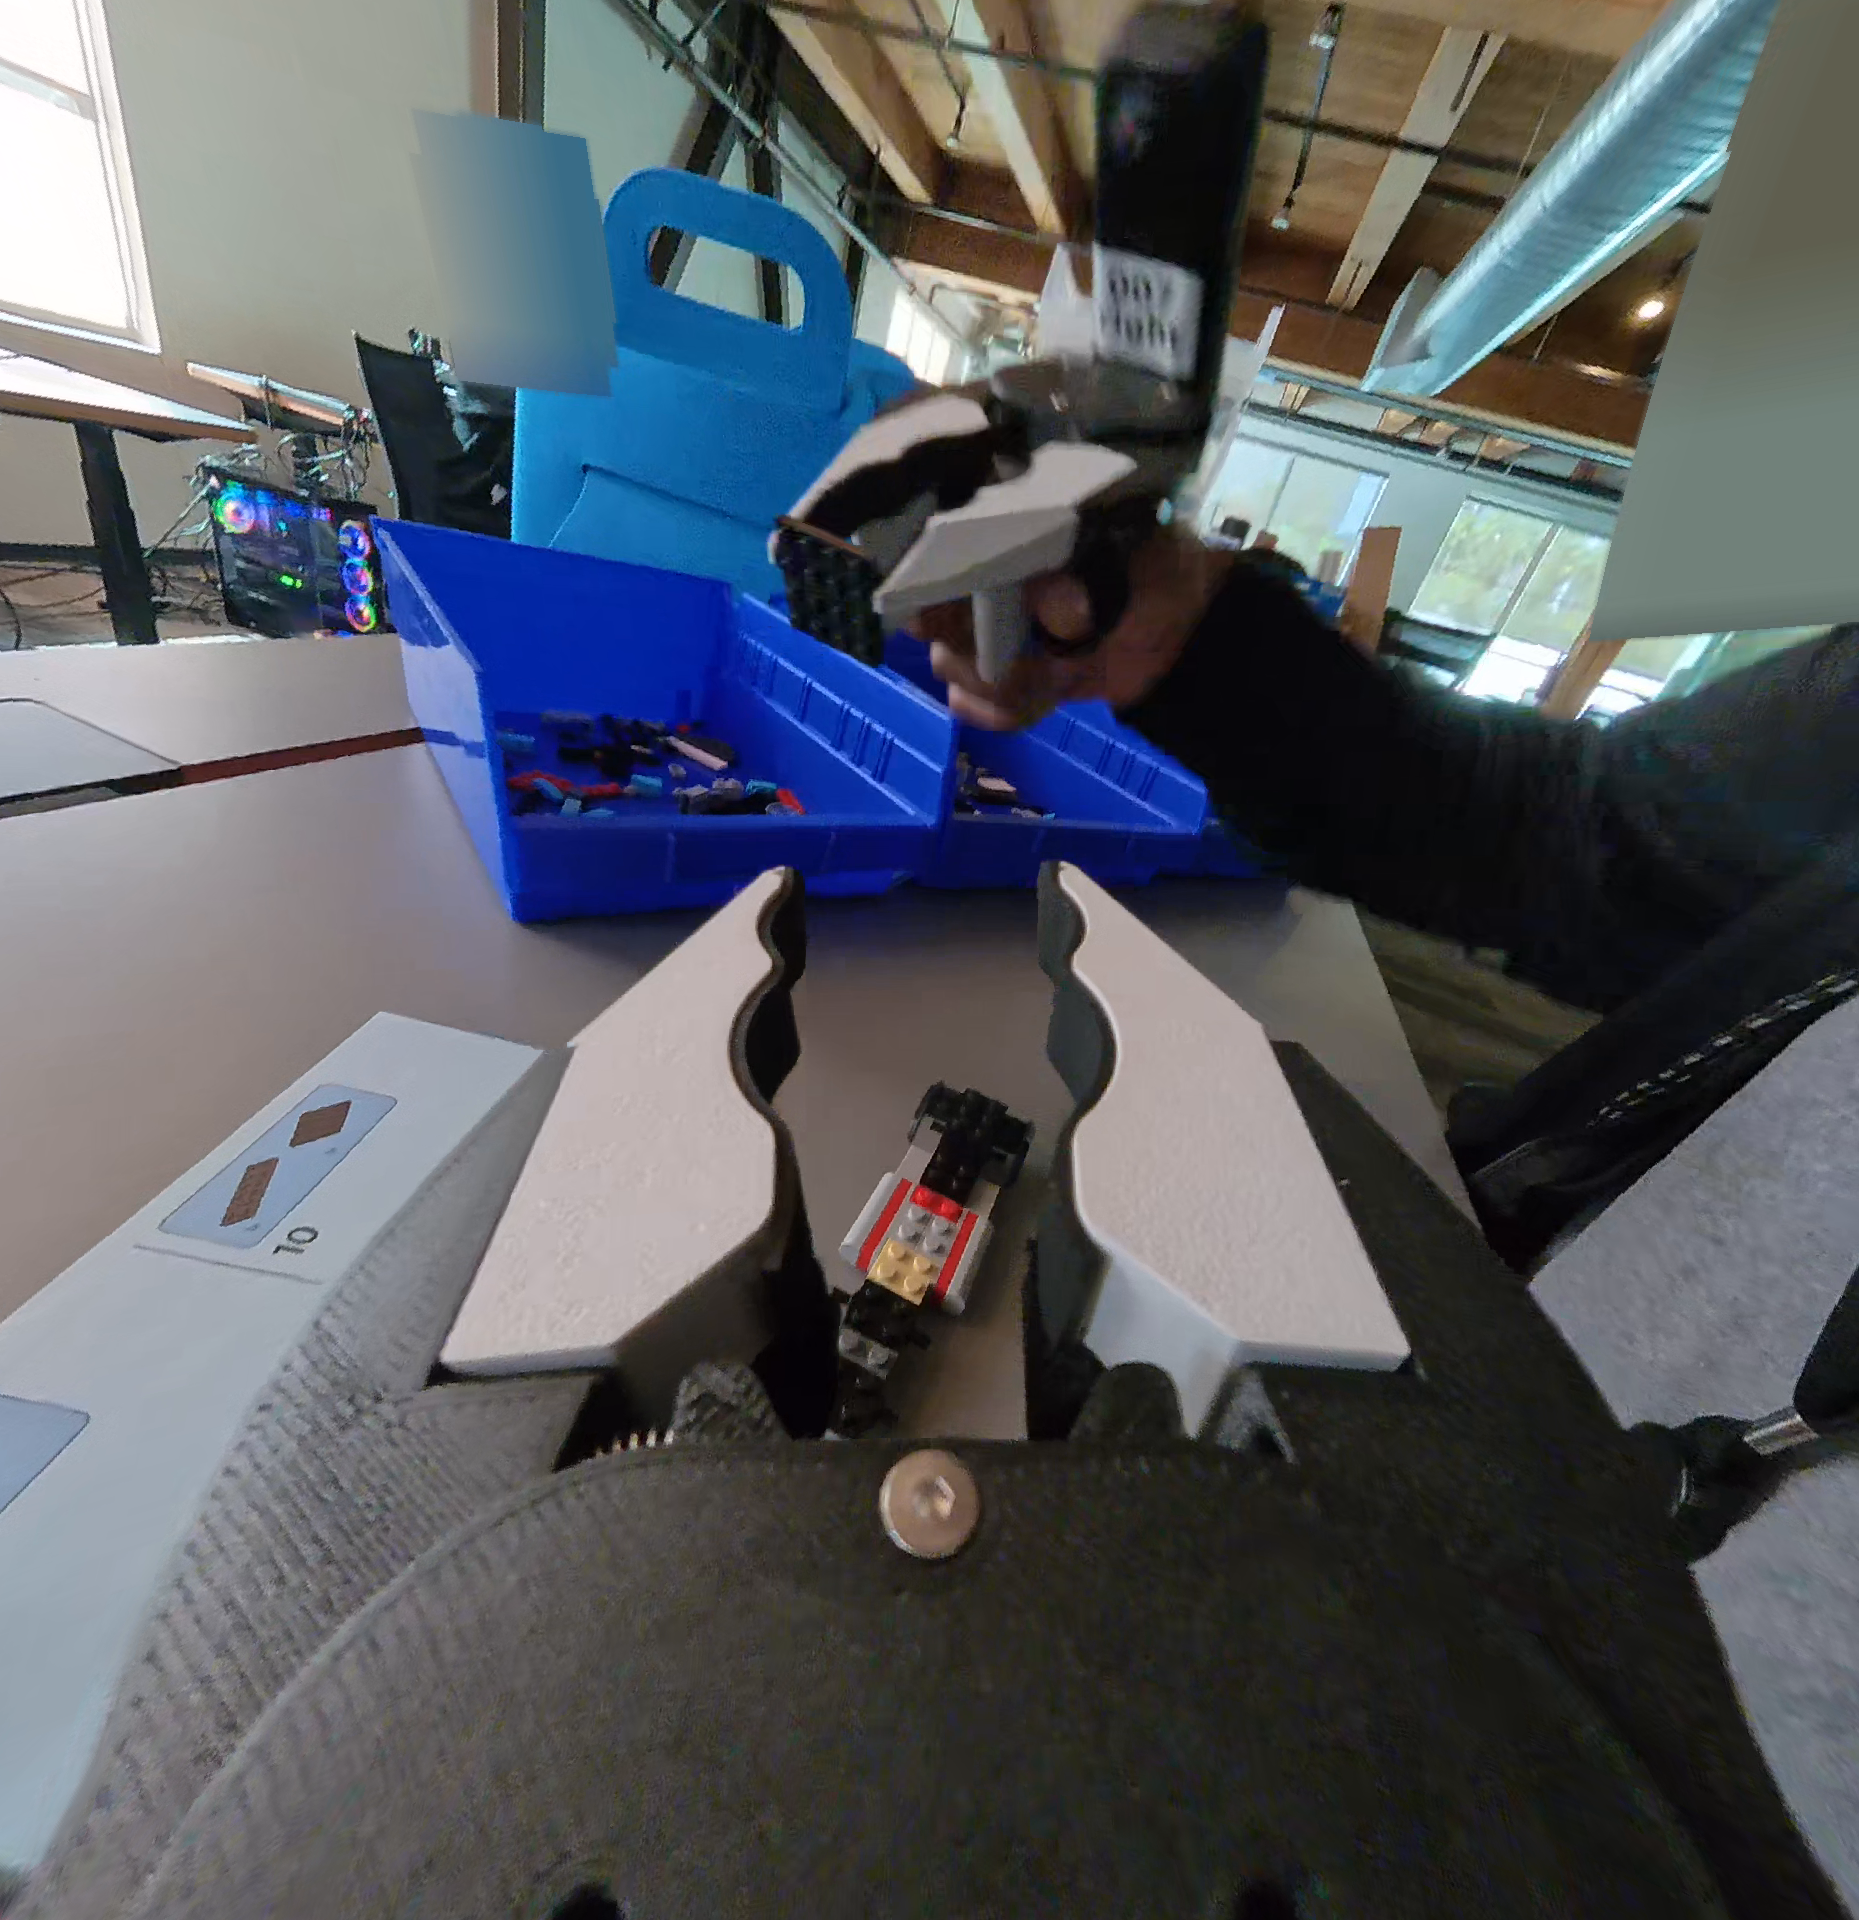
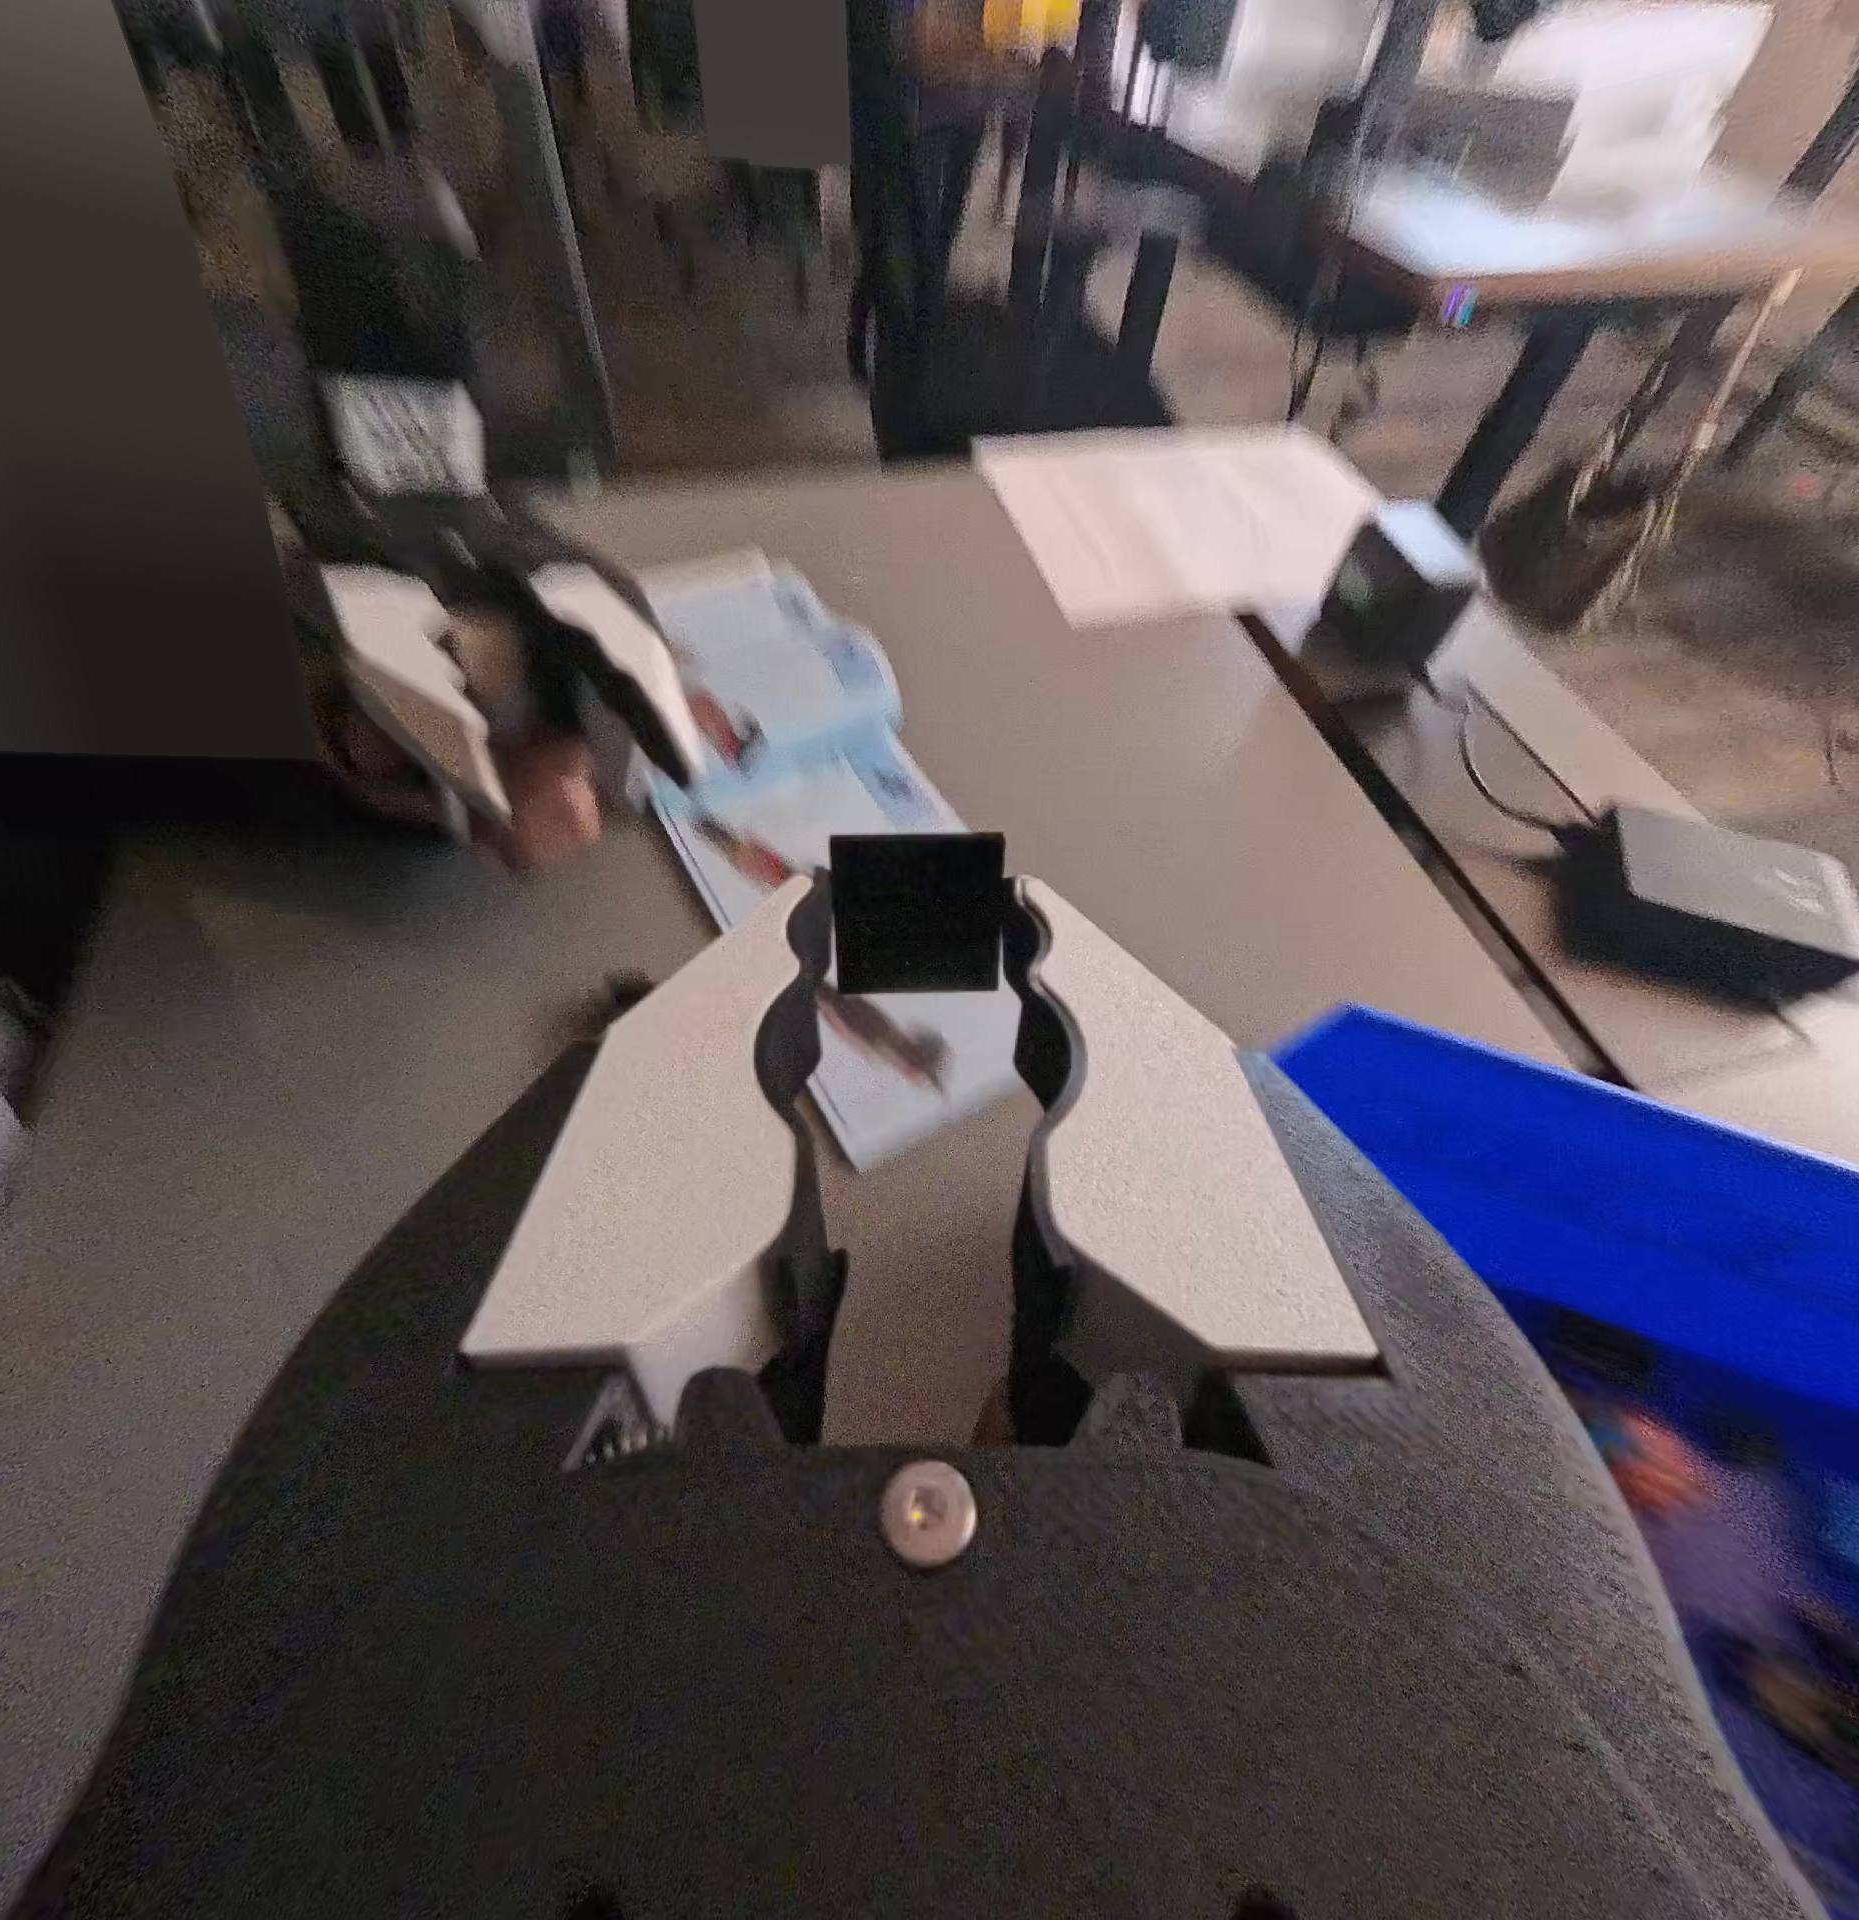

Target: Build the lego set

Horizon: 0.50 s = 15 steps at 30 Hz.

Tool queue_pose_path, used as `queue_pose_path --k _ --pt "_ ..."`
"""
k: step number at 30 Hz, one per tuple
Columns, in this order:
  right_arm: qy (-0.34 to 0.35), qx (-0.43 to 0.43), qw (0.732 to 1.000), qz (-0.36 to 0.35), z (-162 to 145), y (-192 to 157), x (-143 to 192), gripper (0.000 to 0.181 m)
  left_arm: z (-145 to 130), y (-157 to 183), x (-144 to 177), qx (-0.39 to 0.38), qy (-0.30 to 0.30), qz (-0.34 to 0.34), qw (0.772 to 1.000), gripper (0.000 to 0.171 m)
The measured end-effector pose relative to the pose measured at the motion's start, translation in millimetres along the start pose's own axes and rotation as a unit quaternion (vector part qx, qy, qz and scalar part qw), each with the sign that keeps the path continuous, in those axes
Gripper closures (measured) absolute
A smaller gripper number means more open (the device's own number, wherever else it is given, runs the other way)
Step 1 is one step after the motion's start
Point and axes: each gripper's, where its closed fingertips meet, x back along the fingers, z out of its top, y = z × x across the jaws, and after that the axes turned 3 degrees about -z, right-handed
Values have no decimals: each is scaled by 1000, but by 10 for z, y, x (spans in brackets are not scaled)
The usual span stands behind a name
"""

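Your left tongs [image 1: 920,894] are wide open w/ nothing in them; they hang low over the grey surface [image 1: 229,914], and the lego build [image 1: 930,1216] lies on that surface between the two fingers, near their base, touching neither as far as you can see. The build is long and narrow: black studded part at the far end, grey sides, a mid section w/ red stripes, light grey studs and a tan plate, then a black tail toward the camera. Your right tongs [image 2: 917,894] are closed on a black plate [image 2: 917,912], held at the very tips; it looks square and flat from the right wrist view, and from the left wrist view you see its studded face [image 1: 831,603] up in the air above the blue bins [image 1: 696,831]. The near bin holds small loose pieces, mostly black, red, blue. The instruction booklet [image 1: 250,1195] lies on the surface just left of your left tongs. The right wrist view is blurred, so fine detail there you cannot tell.
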Motion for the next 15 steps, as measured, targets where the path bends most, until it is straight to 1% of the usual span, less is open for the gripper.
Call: queue_pose_path --k 1,2,3,4,5,6,8,9,13,15 --pt "60 -28 998 6 91 -167 -24 145 21 19 -14 1 8 -6 1000 127" --pt "128 -60 990 26 181 -347 -25 145 44 43 -29 6 18 -14 1000 126" --pt "201 -95 974 50 270 -511 10 145 70 80 -43 17 31 -29 999 126" --pt "271 -131 951 74 330 -639 65 145 99 130 -55 33 45 -50 997 126" --pt "325 -164 927 91 341 -719 117 145 129 185 -66 50 59 -72 994 126" --pt "365 -191 906 97 314 -759 150 145 155 233 -77 65 71 -90 991 126" --pt "409 -224 879 105 238 -827 183 145 186 329 -112 90 88 -123 984 126" --pt "418 -232 872 108 209 -862 185 146 185 366 -141 98 90 -133 982 126" --pt "422 -223 872 108 169 -960 181 145 153 483 -283 128 87 -159 975 125" --pt "427 -228 869 107 170 -937 194 146 154 527 -331 123 88 -162 975 124"
